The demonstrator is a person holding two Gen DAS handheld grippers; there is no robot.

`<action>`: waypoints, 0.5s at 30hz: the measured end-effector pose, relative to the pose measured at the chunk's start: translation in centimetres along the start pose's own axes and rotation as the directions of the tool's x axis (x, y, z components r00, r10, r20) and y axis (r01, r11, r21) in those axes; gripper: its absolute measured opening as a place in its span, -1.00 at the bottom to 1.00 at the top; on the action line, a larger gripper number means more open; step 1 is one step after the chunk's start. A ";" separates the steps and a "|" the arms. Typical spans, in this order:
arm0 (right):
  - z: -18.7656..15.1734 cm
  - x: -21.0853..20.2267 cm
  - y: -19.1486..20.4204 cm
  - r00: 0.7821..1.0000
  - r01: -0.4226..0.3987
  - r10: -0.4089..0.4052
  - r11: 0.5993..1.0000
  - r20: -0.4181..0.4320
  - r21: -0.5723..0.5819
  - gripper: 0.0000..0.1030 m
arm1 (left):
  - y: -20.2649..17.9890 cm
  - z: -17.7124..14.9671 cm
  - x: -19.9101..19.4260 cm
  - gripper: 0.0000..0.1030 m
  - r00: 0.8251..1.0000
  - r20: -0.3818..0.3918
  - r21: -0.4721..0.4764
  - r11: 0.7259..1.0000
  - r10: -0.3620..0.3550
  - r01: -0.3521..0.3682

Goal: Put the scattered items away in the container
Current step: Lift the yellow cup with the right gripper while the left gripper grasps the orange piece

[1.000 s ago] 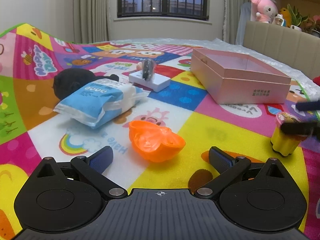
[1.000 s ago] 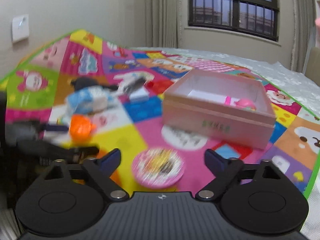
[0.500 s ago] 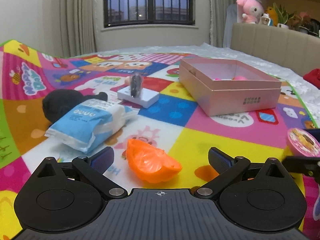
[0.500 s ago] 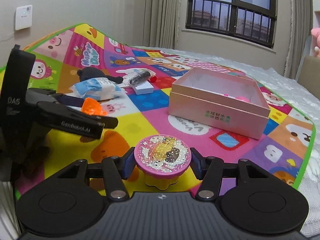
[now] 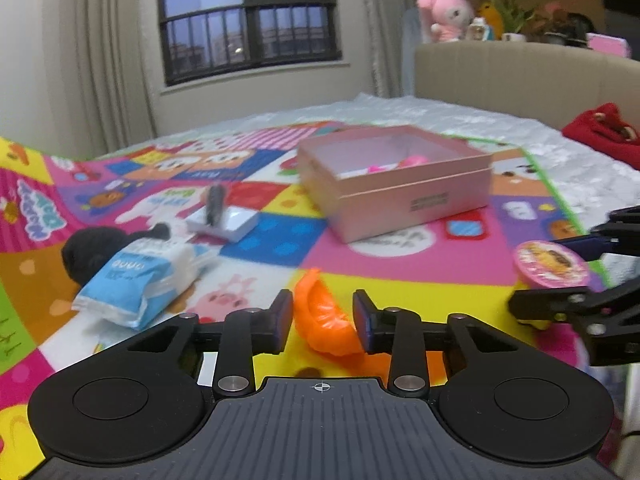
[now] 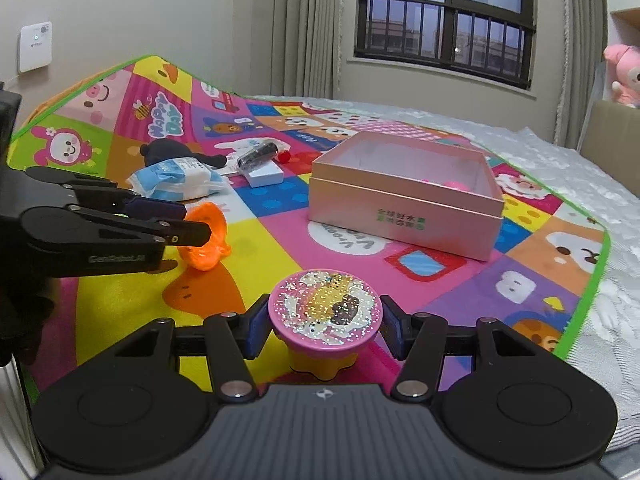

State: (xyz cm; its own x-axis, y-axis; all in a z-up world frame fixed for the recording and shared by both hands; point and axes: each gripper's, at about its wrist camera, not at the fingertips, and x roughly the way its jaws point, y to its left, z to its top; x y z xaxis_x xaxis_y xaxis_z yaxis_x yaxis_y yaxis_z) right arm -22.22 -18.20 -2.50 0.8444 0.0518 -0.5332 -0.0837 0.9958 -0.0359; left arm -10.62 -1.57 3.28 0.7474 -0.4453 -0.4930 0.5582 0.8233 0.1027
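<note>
Gripping a crumpled orange plastic shell (image 5: 326, 326), the left claw (image 5: 322, 320) has just been closing and now pinches that thin, glossy, cup-like piece between its pads, the shell raised a little above the colourful cartoon play mat (image 6: 280, 236). In the right wrist view the shell (image 6: 206, 236) hangs from the tips of the left claw (image 6: 192, 226), flared mouth turned toward the camera.

The right claw (image 6: 324, 326) is clamped at a middling width on a small yellow pot with a round pink glittery lid (image 6: 324, 314), its pads pressed against the lid's edge on both sides.

Ahead of both claws sits the open pink cardboard box (image 6: 404, 208), rectangular, with straight walls and a white inside; a few small pink items (image 5: 400, 163) lie at its bottom. Bare mat lies between each claw and the box's near wall.

Ahead and to the left of the left claw lie a blue-and-white soft packet (image 5: 136, 280), a black plush lump (image 5: 90, 250) just behind it, and a flat white box with a dark cylinder on top (image 5: 222, 218). Beyond the mat's green border (image 6: 588, 276) to the right lies a white quilted bed cover (image 6: 612, 184).
</note>
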 end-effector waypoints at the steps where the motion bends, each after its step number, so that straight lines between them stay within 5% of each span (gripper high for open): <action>1: -0.1 -0.2 -0.2 1.000 0.004 -0.004 1.000 0.002 0.000 0.08 | -0.4 -0.1 -0.3 -0.26 1.000 0.002 0.013 1.000 -0.011 0.011; 6: -1.0 0.3 -0.6 1.000 0.023 -0.023 1.000 -0.007 0.018 0.08 | -0.9 -1.0 0.3 0.28 1.000 -0.010 0.036 0.999 0.022 -0.021; 8: -1.2 0.6 -0.4 0.999 0.033 -0.033 0.999 -0.001 0.005 0.08 | -0.3 -1.2 0.2 0.86 0.999 0.000 -0.002 0.999 0.041 -0.041; 9: -1.3 0.7 -0.2 0.999 0.037 -0.037 0.999 0.004 -0.009 0.08 | 0.1 -1.2 0.1 0.97 0.998 0.015 -0.027 0.998 0.053 -0.053; 15: -1.3 1.6 0.6 0.999 0.039 -0.040 0.998 -0.011 -0.047 0.08 | 1.3 -0.5 1.9 0.97 0.999 -0.021 -0.086 0.995 0.048 -0.050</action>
State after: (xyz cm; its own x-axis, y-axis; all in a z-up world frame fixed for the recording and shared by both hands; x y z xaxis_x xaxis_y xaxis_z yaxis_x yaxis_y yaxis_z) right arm -21.61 -17.65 -4.42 0.8412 0.0115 -0.5406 -0.0754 0.9925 -0.0961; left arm -8.67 -1.13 2.08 0.7658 -0.3978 -0.5053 0.4873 0.8717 0.0524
